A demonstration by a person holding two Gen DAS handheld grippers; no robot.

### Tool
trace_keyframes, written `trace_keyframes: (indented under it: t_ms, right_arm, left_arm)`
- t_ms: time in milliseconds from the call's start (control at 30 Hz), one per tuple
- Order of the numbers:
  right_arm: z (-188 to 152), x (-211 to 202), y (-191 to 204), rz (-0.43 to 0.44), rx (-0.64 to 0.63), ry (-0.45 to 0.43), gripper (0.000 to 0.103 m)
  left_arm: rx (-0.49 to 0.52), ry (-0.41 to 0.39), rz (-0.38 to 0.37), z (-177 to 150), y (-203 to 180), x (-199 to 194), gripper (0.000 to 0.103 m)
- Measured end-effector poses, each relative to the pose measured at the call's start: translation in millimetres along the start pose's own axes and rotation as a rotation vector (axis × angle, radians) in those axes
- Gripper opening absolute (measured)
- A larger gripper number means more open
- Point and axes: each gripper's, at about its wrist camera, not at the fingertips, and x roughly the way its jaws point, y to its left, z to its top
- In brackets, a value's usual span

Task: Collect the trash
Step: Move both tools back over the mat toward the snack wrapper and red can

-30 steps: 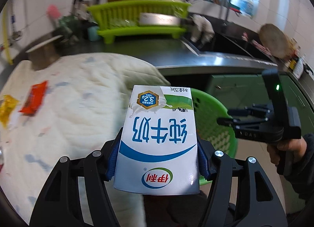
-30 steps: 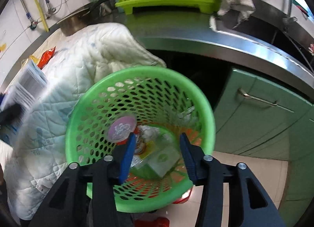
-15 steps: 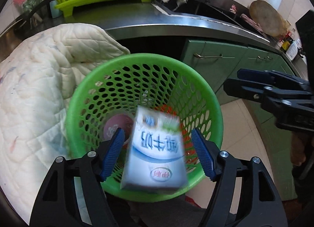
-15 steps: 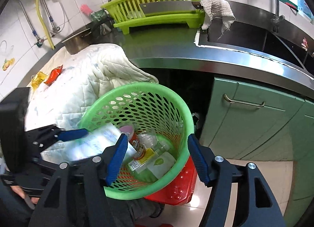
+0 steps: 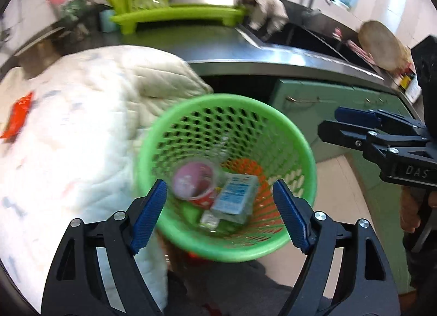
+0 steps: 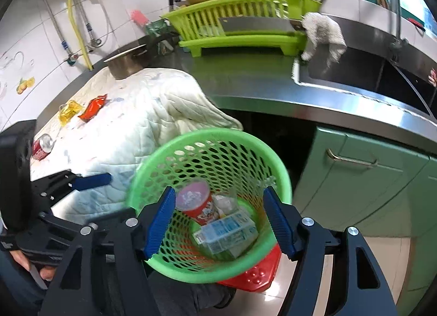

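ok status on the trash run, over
Left gripper open, jaws just widening, empty. Milk carton lies in green basket. Right gripper open. Nothing blocking.

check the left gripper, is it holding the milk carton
No, the left gripper is open and empty; the milk carton lies in the green basket.

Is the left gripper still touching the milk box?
Apart. The left wrist view shows the left gripper open and empty, the milk box lying in the green basket.

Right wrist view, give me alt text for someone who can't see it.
An open hand-held gripper hovers over a green basket holding a milk carton and a cup. Wrappers and a can lie on the quilt.
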Motion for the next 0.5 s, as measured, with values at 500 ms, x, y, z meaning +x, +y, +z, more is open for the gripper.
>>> trace_keyframes:
  t_ms: [500]
  right_arm:
    - [49,39,111,0.228,-0.114,0.012,0.068]
  left_arm:
    - [-0.302,-0.13,0.285,-52,147,-117,0.083]
